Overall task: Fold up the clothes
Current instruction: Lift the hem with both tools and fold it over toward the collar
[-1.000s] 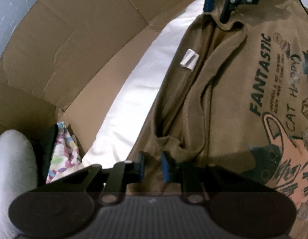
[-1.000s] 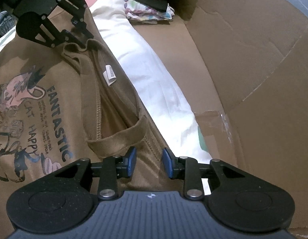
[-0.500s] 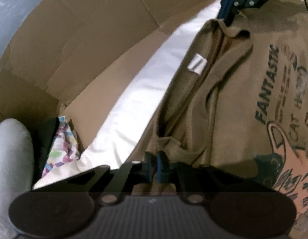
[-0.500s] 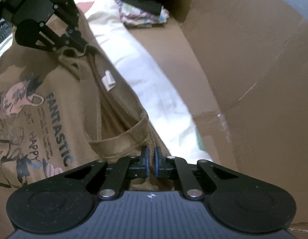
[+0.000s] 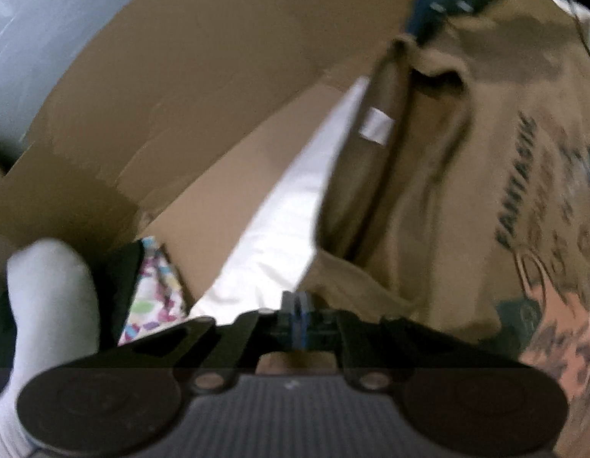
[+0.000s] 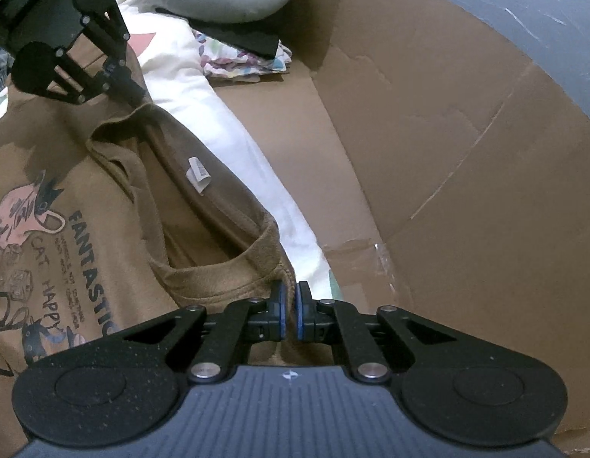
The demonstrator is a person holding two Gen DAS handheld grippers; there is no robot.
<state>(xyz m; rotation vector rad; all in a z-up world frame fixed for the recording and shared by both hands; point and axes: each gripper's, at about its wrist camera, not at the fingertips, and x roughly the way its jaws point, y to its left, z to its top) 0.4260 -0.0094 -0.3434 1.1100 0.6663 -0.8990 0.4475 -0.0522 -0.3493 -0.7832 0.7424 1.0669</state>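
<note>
Flattened cardboard (image 6: 428,145) lies beside a white sheet (image 6: 241,152) on which the brown T-shirt (image 6: 85,206) is spread, its near edge pinched at two points, the right gripper (image 6: 289,311) clamped and the left gripper (image 5: 295,311) easing slightly open on cloth, so the edge-carrying fold seems begun and needs both hands moving together.

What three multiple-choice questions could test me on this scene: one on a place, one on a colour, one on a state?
1. Where is the white label? A on the cardboard; B on the shirt; C on the white sheet.
2. What colour is the shirt? A blue; B brown; C red.
3. How is the right gripper? A wide open; B holding the label; C shut on the shirt's edge.

Key: B, it hangs from the shirt's fabric; B, the cloth is brown all over; C, its pads pinch the edge.
</note>
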